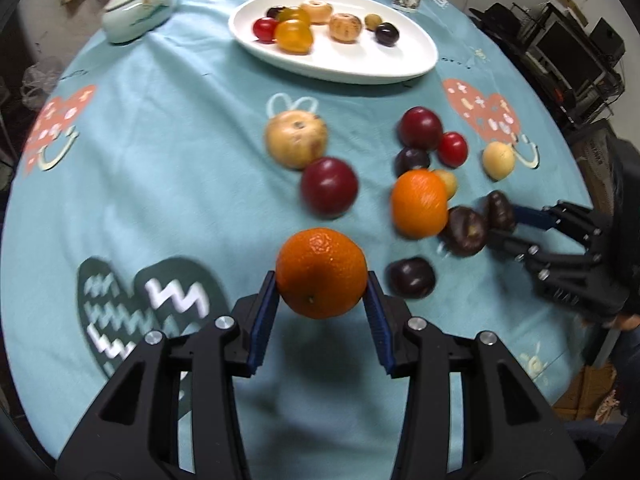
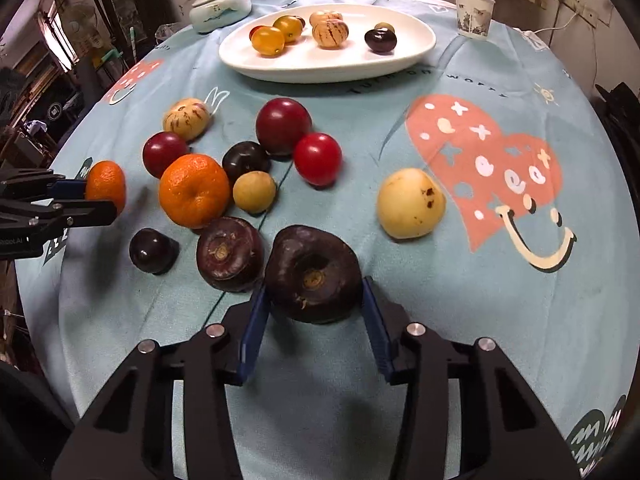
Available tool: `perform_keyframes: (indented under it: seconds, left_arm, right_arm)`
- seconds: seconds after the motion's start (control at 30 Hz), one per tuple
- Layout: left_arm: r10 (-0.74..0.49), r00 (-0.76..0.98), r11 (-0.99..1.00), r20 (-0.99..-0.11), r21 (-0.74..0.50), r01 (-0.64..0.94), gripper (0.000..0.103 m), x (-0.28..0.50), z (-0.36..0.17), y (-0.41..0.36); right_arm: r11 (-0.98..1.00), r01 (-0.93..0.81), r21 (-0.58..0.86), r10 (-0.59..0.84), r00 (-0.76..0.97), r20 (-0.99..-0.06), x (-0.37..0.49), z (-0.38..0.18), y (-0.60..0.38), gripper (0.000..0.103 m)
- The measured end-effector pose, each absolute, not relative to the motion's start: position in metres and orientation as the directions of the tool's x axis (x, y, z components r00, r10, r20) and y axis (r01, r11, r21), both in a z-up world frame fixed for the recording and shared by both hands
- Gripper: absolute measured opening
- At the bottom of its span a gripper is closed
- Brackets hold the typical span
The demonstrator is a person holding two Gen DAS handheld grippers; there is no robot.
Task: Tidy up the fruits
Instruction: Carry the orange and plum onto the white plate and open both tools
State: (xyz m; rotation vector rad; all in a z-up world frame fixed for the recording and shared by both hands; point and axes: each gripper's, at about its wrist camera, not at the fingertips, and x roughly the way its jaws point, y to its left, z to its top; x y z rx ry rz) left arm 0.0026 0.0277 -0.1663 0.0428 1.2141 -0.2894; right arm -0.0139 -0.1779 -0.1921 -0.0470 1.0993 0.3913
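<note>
My left gripper [image 1: 321, 286] is shut on an orange [image 1: 321, 273], held just above the cloth; it also shows at the left of the right wrist view [image 2: 105, 187]. My right gripper [image 2: 315, 298] is shut on a dark purple-brown fruit [image 2: 314, 274] that rests on the table; it appears in the left wrist view [image 1: 498, 211]. A white oval plate [image 1: 360, 64] at the back holds several small fruits. Loose fruits lie between: a second orange [image 2: 195, 190], red plums [image 2: 283, 126], a red tomato [image 2: 318, 159], another dark fruit [image 2: 230, 253], a pale yellow fruit [image 2: 411, 203].
A round table with a light-blue printed cloth [image 1: 160, 140]. A lidded pale ceramic jar [image 1: 138, 10] stands at the back left, a paper cup [image 2: 474, 14] at the back right. Shelves and clutter stand beyond the table's right edge.
</note>
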Motion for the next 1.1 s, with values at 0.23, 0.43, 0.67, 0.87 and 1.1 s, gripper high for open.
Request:
perform_keyframes:
  seconds: [0.23,0.43,0.67,0.87,1.1]
  left_arm:
    - [-0.171,0.31,0.969,-0.935,-0.104,0.223,0.043,-0.021,-0.169,0.045]
    - [-0.15,0.309,0.97,-0.939,-0.079,0.229,0.043,-0.026,-0.17,0.042]
    - [-0.13,0.387,0.962,-0.913,-0.021,0.274,0.044,-0.026,-0.14,0.025]
    - [-0.144,0.461,0.946,-0.876,0.015,0.323,0.044,-0.024,-0.105,0.01]
    - [-0.159,0.532,0.938,-0.832,0.04,0.343,0.044,-0.012,-0.069,0.002]
  right_arm:
    - [0.928,-0.295,0.227,0.333,0.387,-0.86,-0.039,-0.187,-0.188,0.046]
    - [0.922,-0.261,0.284,0.37,0.388,-0.844,-0.062,-0.185,-0.19,0.046]
    - [0.902,-0.313,0.298,0.412,0.412,-0.813,-0.076,-0.166,-0.165,0.046]
    - [0.897,-0.326,0.297,0.428,0.479,-0.767,-0.076,-0.133,-0.161,0.046]
    - [0.894,-0.342,0.287,0.439,0.555,-0.706,-0.065,-0.093,-0.162,0.046]
